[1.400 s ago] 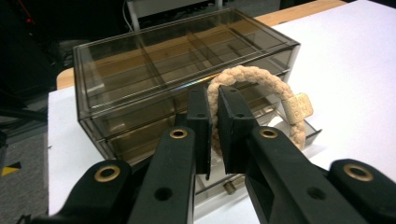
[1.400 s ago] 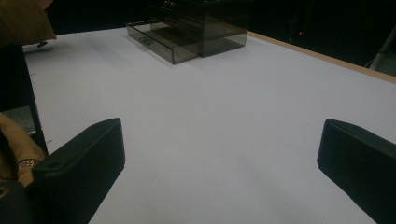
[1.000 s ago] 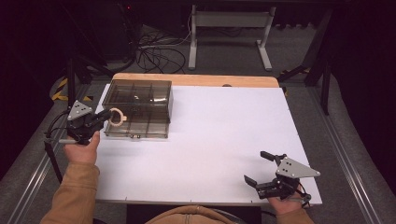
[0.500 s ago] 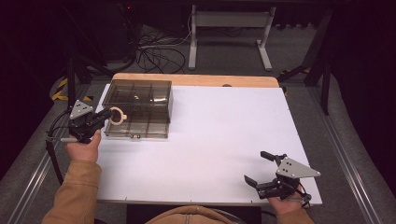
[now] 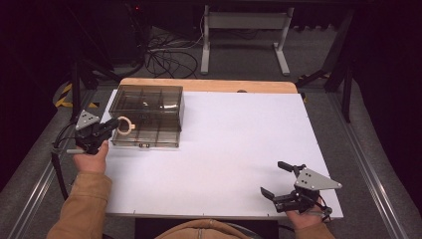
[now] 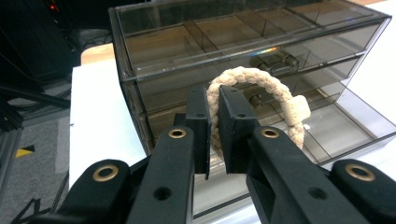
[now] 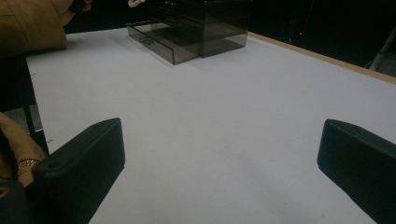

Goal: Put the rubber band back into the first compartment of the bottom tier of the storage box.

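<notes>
A cream braided bracelet (image 6: 254, 80) with a wrapped joint is pinched between the jaws of my left gripper (image 6: 215, 122), which is shut on it. The high view puts that gripper (image 5: 110, 128) at the table's left edge, with the bracelet (image 5: 125, 125) hanging over the front left corner of a smoky clear drawer box (image 5: 147, 105). The box's bottom drawer (image 6: 348, 125) is pulled out and has dividers inside. My right gripper (image 5: 272, 178) rests near the front right of the table, open, with nothing between its jaws (image 7: 222, 140).
White sheet (image 5: 239, 139) covers the table, with a wooden strip (image 5: 209, 85) along the far edge. The right gripper view has the drawer box (image 7: 205, 23) far off, beside a tan sleeve (image 7: 28, 23). Cables and a metal stand (image 5: 244, 35) lie on the floor beyond.
My left gripper has sunk a little with the bracelet, closer to the pulled-out drawer. The right gripper has stayed in place.
</notes>
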The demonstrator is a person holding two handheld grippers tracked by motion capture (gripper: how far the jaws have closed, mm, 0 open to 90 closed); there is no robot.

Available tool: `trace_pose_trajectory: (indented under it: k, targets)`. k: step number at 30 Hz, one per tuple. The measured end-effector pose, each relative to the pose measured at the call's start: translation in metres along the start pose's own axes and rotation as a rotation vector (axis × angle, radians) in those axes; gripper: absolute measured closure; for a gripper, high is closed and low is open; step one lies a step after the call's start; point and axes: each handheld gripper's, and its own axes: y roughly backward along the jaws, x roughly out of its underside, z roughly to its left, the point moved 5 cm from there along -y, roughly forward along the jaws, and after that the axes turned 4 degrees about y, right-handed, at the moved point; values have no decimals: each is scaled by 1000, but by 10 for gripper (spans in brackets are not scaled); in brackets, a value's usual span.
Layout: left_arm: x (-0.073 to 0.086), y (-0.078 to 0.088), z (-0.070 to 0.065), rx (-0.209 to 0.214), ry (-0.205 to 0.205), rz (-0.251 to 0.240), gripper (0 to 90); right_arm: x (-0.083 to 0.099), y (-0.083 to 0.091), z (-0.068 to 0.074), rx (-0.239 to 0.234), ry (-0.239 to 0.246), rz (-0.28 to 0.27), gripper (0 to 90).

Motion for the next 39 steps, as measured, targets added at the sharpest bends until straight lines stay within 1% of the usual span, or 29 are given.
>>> trace_pose_trajectory:
  k: [2, 4, 7, 12, 14, 17, 22, 30, 33, 37, 39]
  targets:
    - [3, -3, 1, -3, 4, 4, 830, 0, 0, 0, 0, 0, 1, 12]
    - [6, -6, 3, -11, 9, 21, 830, 0, 0, 0, -1, 1, 2, 12]
    - [9, -10, 3, -21, -5, 43, 830, 0, 0, 0, -4, -3, 2, 12]
    - [11, -14, 4, -27, -11, 53, 830, 0, 0, 0, -2, 0, 3, 12]
    - [13, -16, 5, -37, -12, 53, 830, 0, -1, 0, -5, -4, 2, 12]
    - [17, -19, 8, -43, -4, 64, 830, 0, -1, 0, -4, 0, 4, 12]
    - [20, -22, 10, -54, -5, 72, 830, 0, -1, 0, -6, -4, 4, 12]
    - [24, -26, 13, -60, -1, 85, 830, 1, -2, 0, -7, -6, 4, 12]
    - [26, -28, 13, -58, -6, 97, 830, 1, -2, 0, -7, -8, 3, 12]
    - [27, -29, 13, -63, -11, 100, 829, 1, -1, 0, -8, -6, 2, 12]
    - [28, -30, 14, -62, -6, 101, 829, 1, -1, 0, -8, -6, 2, 12]
